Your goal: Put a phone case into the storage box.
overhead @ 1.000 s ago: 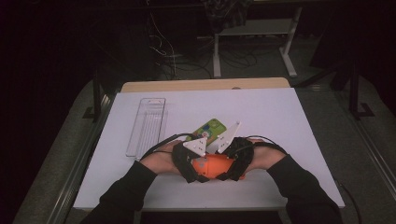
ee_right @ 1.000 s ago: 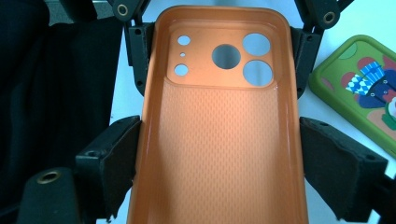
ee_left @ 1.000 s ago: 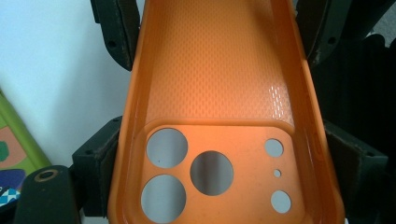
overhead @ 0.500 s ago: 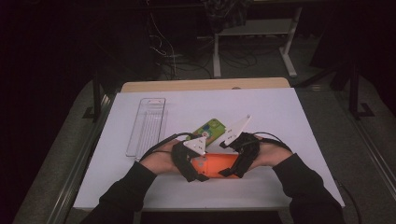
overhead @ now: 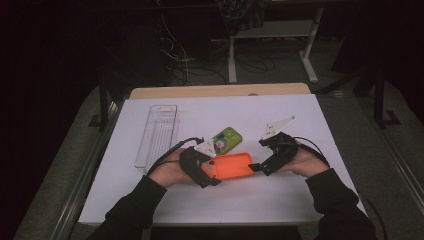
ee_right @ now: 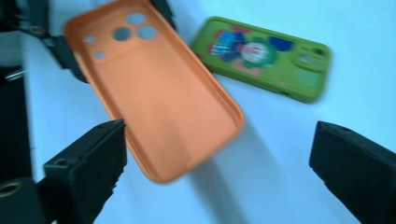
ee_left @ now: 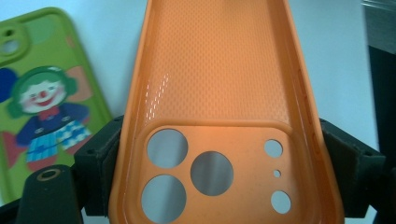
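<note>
An orange phone case [overhead: 231, 166] faces inside up, its camera-hole end clamped between the jaws of my left gripper [overhead: 209, 172]. In the left gripper view the black jaws press both long edges of the orange case [ee_left: 215, 84]. Its free end casts a shadow on the table. My right gripper [overhead: 260, 166] is open just off that free end, touching nothing. In the right gripper view its jaws stand wide apart around the tip of the orange case [ee_right: 159, 98]. A green cartoon-print phone case [overhead: 227, 140] lies flat just behind.
A clear plastic tray [overhead: 158, 135] lies at the back left of the white table [overhead: 300, 200]. The green case [ee_right: 266, 53] lies close behind the orange one, and beside the left jaw [ee_left: 42, 102]. Dark floor with cables and stands lies beyond the far edge.
My right gripper has let go of the orange case, opened and drawn back to the right. The left gripper still holds the case, which now lies more level.
</note>
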`<state>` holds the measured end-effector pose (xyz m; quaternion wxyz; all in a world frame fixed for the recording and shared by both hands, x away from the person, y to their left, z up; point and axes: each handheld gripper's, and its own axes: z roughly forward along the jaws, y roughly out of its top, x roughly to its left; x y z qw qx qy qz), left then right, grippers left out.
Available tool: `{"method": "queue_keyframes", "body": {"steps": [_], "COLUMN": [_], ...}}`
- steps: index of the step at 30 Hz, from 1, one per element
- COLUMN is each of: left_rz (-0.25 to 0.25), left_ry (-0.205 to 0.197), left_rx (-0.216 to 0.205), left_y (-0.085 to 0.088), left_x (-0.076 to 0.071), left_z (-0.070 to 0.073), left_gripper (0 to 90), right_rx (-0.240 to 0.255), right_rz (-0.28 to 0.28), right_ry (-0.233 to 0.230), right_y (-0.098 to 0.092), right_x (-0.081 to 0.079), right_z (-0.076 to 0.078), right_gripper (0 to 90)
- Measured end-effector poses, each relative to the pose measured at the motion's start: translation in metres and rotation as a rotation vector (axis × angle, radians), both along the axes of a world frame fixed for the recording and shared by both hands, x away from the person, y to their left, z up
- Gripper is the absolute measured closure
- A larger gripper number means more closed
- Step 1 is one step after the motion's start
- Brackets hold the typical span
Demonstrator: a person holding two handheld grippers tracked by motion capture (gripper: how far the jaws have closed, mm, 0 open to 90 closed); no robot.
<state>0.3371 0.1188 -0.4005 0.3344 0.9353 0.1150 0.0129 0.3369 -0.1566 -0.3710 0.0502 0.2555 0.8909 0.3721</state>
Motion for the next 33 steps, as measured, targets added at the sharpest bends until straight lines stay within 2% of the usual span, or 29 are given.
{"method": "queue_keyframes", "body": {"steps": [4, 7, 11, 13, 14, 19, 20, 21, 23, 27, 29, 30, 33], "left_rz": [0.085, 0.135, 0.173, 0.206, 0.205, 0.234, 0.239, 0.259, 0.261, 0.284, 0.289, 0.292, 0.279], "left_ry": [0.011, 0.017, 0.001, 0.008, 0.005, -0.004, -0.009, 0.005, 0.002, 0.005, 0.010, 0.013, 0.011], "left_rx": [-0.013, -0.017, -0.016, -0.035, -0.029, -0.015, -0.013, -0.025, -0.018, -0.014, -0.022, -0.024, -0.020], "left_y": [0.002, 0.006, 0.009, 0.010, 0.010, 0.011, 0.011, 0.011, 0.012, 0.012, 0.012, 0.011, 0.012], "left_x": [0.003, 0.006, 0.008, 0.009, 0.009, 0.010, 0.011, 0.010, 0.011, 0.011, 0.011, 0.011, 0.011], "left_z": [0.001, 0.002, 0.004, 0.004, 0.004, 0.004, 0.005, 0.004, 0.005, 0.005, 0.004, 0.004, 0.005], "left_gripper": [15.8, 15.8, 15.8, 15.8, 15.8, 15.8, 15.8, 15.8, 15.8, 15.8, 15.8, 15.8, 15.8], "right_rx": [0.005, 0.015, 0.032, 0.034, 0.044, 0.062, 0.069, 0.074, 0.083, 0.073, 0.083, 0.071, 0.070], "right_rz": [-0.086, -0.131, -0.199, -0.215, -0.247, -0.330, -0.340, -0.344, -0.358, -0.392, -0.386, -0.376, -0.375], "right_ry": [-0.001, 0.004, -0.011, -0.021, -0.017, -0.024, -0.023, -0.035, -0.029, -0.023, 0.002, 0.009, 0.008], "right_y": [-0.009, -0.013, -0.014, -0.014, -0.013, -0.009, -0.009, -0.008, -0.003, 0.008, 0.014, 0.018, 0.022], "right_x": [0.000, -0.002, -0.008, -0.009, -0.011, -0.015, -0.016, -0.016, -0.020, -0.026, -0.027, -0.027, -0.027], "right_z": [-0.004, -0.006, -0.010, -0.011, -0.012, -0.021, -0.023, -0.025, -0.029, -0.042, -0.049, -0.054, -0.057], "right_gripper": [0.9, 0.2, 0.2, 0.2, 0.2, 0.2, 0.2, 0.2, 0.2, 0.2, 0.2, 0.2, 0.3]}}
